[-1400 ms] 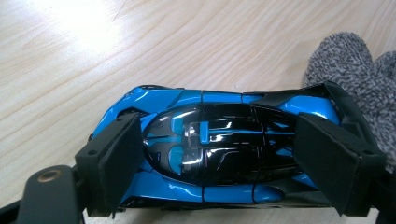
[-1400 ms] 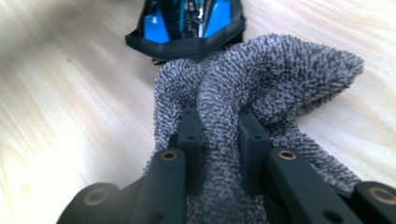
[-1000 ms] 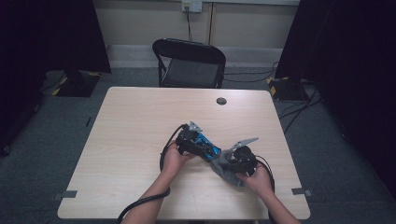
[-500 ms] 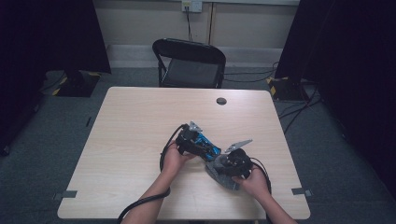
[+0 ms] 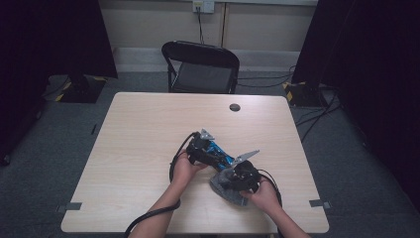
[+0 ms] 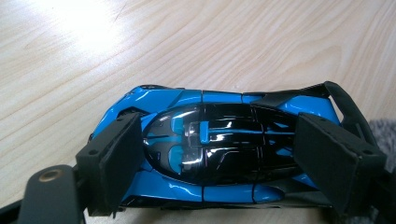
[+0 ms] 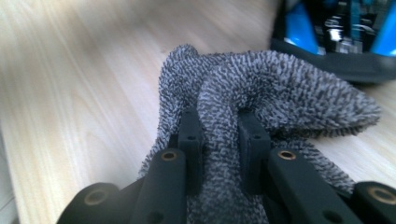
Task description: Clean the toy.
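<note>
Blue toy car (image 6: 219, 149) clamped nose-to-tail by left hand-held gripper (image 6: 224, 158) on counter (image 5: 138, 144). Grey microfibre cloth (image 7: 261, 93) pinched in right hand-held gripper (image 7: 219, 140), just beside car. Risks judged: cloth slipped from thin pinch; car skidded if wiped hard.

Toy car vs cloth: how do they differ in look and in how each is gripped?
The toy car is glossy blue-black and rigid; the cloth is grey, fuzzy and bunched. The left gripper spans the car with its fingers wide; the right gripper pinches a cloth fold, nearly closed. Both rest on the table.
</note>
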Tool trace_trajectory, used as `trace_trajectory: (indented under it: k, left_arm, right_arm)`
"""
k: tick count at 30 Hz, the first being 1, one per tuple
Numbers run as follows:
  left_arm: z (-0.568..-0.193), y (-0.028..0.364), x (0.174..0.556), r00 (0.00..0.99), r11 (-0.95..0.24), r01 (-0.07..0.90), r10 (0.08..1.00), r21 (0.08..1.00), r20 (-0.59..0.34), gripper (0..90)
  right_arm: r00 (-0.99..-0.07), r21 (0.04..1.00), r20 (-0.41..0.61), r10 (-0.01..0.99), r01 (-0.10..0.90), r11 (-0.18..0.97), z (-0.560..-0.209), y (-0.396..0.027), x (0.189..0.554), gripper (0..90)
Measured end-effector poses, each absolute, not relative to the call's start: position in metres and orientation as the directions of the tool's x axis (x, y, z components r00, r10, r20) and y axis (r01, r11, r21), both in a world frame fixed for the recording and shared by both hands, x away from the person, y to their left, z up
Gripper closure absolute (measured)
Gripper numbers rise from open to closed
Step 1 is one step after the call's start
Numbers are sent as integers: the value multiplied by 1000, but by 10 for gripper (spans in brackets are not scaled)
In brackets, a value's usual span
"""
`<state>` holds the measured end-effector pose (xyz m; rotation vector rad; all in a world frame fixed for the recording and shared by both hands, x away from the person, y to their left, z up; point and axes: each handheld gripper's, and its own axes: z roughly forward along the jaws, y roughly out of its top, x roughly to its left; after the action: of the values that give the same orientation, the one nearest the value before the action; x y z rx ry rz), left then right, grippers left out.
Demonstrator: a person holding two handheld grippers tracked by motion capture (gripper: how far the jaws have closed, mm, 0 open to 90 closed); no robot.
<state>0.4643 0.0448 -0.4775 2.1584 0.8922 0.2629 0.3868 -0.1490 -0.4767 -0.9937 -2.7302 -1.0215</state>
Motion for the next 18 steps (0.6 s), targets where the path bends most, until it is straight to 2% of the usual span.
trace_trajectory:
  k: [10,18]
  left_arm:
    - [-478,46,464,737,-458,508,670,730,-93,165]
    - [-478,46,464,736,-457,510,670,729,-95,165]
  right_arm:
    - [-829,583,276,486,546,601,-461,-146,382,752]
    - [-824,605,271,497,548,578,-438,-167,388,752]
